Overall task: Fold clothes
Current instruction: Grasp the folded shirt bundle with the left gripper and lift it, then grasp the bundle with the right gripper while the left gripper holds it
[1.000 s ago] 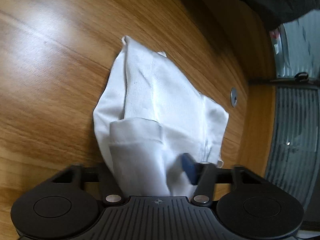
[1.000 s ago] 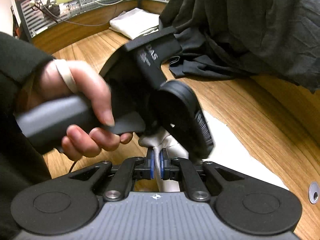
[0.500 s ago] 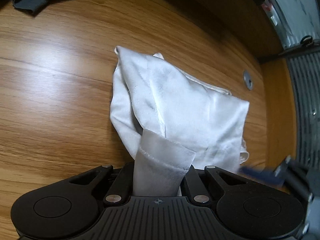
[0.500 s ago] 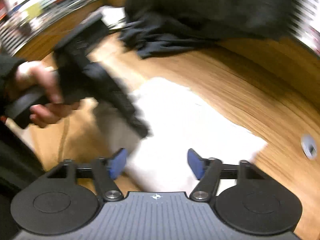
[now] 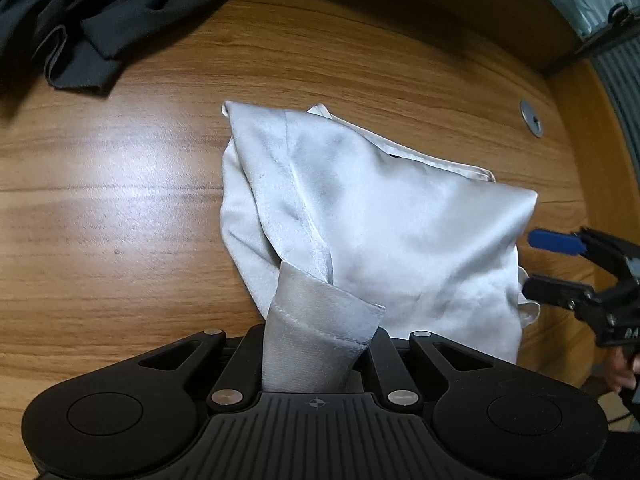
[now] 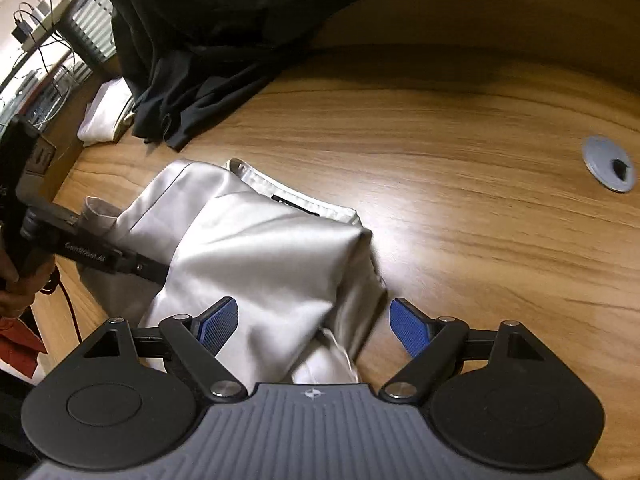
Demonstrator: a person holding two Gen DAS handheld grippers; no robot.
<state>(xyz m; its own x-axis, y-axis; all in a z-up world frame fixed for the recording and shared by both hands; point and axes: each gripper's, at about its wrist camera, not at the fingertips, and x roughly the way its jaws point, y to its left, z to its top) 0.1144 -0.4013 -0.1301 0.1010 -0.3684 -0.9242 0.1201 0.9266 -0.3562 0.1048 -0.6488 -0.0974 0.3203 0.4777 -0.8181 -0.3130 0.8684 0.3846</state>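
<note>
Wood-grain tabletop [image 5: 120, 208] fills the left wrist view, with a heap of dark clothing [image 5: 80, 20] at its far left corner and a round metal grommet [image 5: 531, 118] near the right edge. On the bare wood lies the white garment [image 5: 380, 220], loosely folded, one hemmed flap [image 5: 320, 332] lifted up into the left gripper [image 5: 316, 360]. Its two black fingers are clenched on that flap, which hides the pads. At the right border the right gripper [image 5: 560, 268] appears side-on, spread wide, one blue pad [image 5: 554, 240] just beside the garment's right edge; whether it touches cannot be told.

Seen from the right wrist, the same tabletop [image 6: 480, 220] curves away, the grommet [image 6: 608, 168] on the right, the dark clothing [image 6: 220, 40] piled at the back and a folded white item [image 6: 104, 116] beyond it. The right gripper [image 6: 314, 326] is spread wide, gripping nothing; its blue pads [image 6: 218, 324] flank the near end of the white garment [image 6: 260, 248], which runs between them. At the left, a hand [image 6: 16, 292] holds the left gripper [image 6: 100, 216], where the raised flap [image 6: 98, 213] shows.
</note>
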